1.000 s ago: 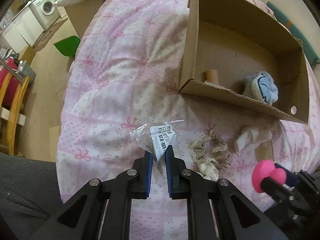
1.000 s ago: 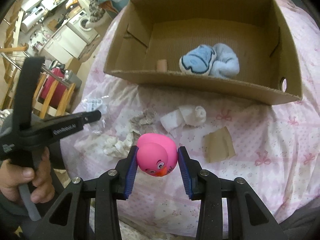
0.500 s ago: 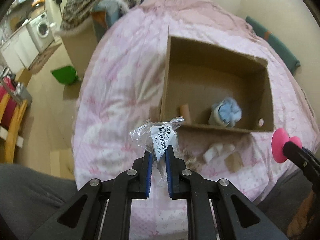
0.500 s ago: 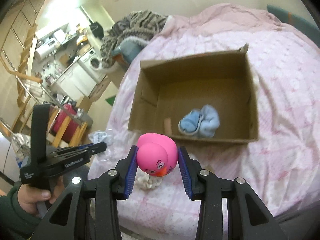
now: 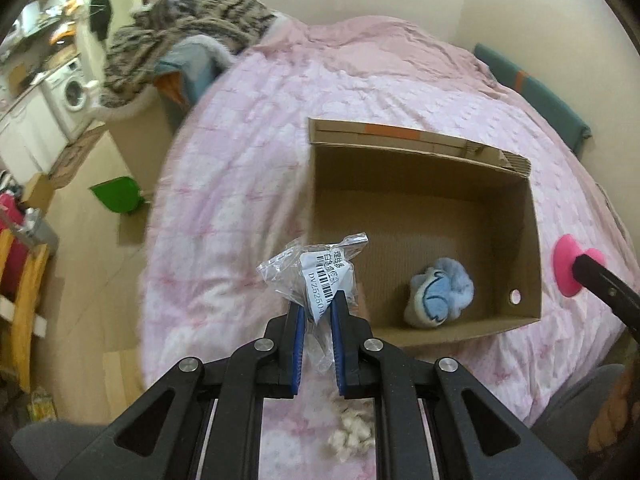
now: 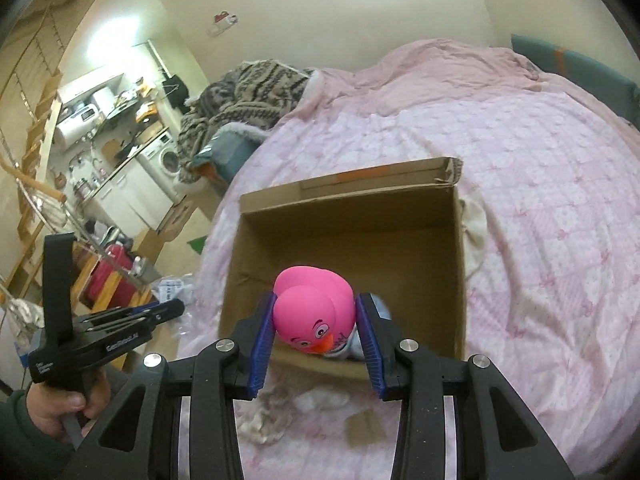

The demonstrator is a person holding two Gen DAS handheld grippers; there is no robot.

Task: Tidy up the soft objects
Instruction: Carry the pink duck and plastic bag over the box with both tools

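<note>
My left gripper (image 5: 317,300) is shut on a clear plastic bag with a barcode label (image 5: 320,272) and holds it high above the near left corner of the open cardboard box (image 5: 532,240). My right gripper (image 6: 315,312) is shut on a pink rubber duck (image 6: 312,312), held above the box's near edge (image 6: 344,366); the duck also shows at the right of the left wrist view (image 5: 568,266). A light blue plush (image 5: 438,298) lies inside the box, mostly hidden behind the duck in the right wrist view.
The box sits on a pink patterned bedspread (image 5: 248,168). A cream scrunchie (image 5: 352,438), white cloth bits (image 6: 320,398) and a brown cardboard scrap (image 6: 364,432) lie on the bed before the box. A striped blanket (image 6: 256,84) lies at the bed's far left; the floor drops off left.
Both grippers have risen well above the bed and moved toward the box, still holding the bag and the duck. The box now looks smaller and lies below them.
</note>
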